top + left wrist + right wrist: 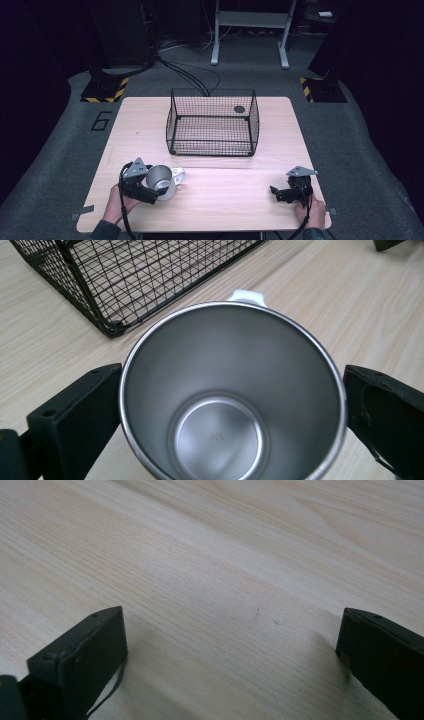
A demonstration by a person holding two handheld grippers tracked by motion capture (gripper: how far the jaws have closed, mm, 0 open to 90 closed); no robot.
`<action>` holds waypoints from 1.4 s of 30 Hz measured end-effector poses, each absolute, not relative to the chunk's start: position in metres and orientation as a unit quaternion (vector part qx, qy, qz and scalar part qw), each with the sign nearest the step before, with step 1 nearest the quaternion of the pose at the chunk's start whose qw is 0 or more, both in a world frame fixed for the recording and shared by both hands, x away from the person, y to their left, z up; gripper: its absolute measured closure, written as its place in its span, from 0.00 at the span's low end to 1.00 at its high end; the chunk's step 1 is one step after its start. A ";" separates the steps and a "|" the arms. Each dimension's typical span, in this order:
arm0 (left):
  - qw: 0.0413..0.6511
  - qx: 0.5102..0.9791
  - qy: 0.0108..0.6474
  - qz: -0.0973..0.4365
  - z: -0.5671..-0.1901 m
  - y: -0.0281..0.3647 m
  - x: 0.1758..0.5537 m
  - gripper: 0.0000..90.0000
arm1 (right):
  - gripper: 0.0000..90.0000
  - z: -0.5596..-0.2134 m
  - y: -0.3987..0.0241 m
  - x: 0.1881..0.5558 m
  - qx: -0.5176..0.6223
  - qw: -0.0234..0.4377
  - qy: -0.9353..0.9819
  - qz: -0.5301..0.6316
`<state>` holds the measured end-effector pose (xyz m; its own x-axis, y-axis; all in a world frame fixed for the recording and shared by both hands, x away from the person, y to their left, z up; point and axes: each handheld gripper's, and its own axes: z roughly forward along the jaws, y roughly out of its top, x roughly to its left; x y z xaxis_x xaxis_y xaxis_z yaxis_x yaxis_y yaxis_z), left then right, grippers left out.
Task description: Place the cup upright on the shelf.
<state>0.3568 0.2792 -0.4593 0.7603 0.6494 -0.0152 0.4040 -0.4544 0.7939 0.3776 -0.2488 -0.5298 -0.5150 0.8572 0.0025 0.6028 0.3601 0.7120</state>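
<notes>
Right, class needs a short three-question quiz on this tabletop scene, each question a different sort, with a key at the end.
1. True or false: the steel cup sits between the jaws of the left hand-held gripper.
2. Multiple choice: where is the wire basket? A) at the far middle of the table B) hanging off the right edge C) under the table
3. Fill in: the right hand-held gripper stands ____, over bare wood.

Key: 1 true; 2 A; 3 open.
</notes>
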 end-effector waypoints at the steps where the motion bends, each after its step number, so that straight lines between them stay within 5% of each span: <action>1: 0.420 0.838 0.317 0.144 -0.461 0.278 0.357 0.00 | 0.00 -0.530 -0.249 0.378 0.455 0.189 0.803 0.336; 42: 0.428 0.828 0.323 0.163 -0.452 0.275 0.352 0.07 | 0.00 -0.530 -0.249 0.378 0.454 0.189 0.803 0.337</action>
<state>0.3521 0.2751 -0.4516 0.7377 0.6751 -0.0062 0.3954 -0.4247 0.8144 0.3777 -0.2489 -0.5298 -0.5158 0.8567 0.0025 0.6024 0.3607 0.7120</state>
